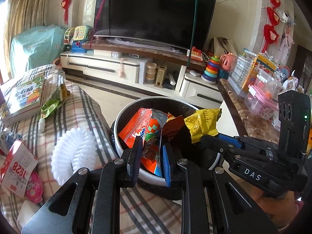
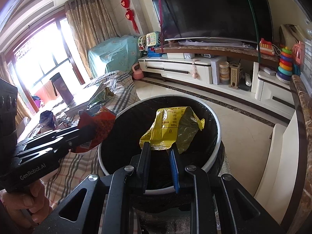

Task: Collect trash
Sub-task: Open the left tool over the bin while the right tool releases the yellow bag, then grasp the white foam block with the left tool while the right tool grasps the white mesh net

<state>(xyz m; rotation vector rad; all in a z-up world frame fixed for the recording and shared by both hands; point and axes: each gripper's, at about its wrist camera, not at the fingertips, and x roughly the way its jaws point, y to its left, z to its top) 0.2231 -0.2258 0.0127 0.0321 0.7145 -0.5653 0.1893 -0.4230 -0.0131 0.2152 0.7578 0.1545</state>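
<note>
Left wrist view: left tool (image 1: 151, 144) pinching the orange snack wrapper (image 1: 144, 132), hanging over the near rim of the trash bin (image 1: 119, 120). Right tool (image 1: 197, 138) coming in from the right, clamped on the yellow wrapper (image 1: 204, 122). Best to carry the orange one further past the rim before letting go, so nothing catches on the edge.

Right wrist view: right tool (image 2: 159, 148) pressed on the yellow wrapper (image 2: 175, 128), well over the black liner of the bin (image 2: 218, 128). Good spot to spread here. Left tool (image 2: 83, 134) near the bin's left edge, orange wrapper (image 2: 97, 130) only partly over the opening.
</note>
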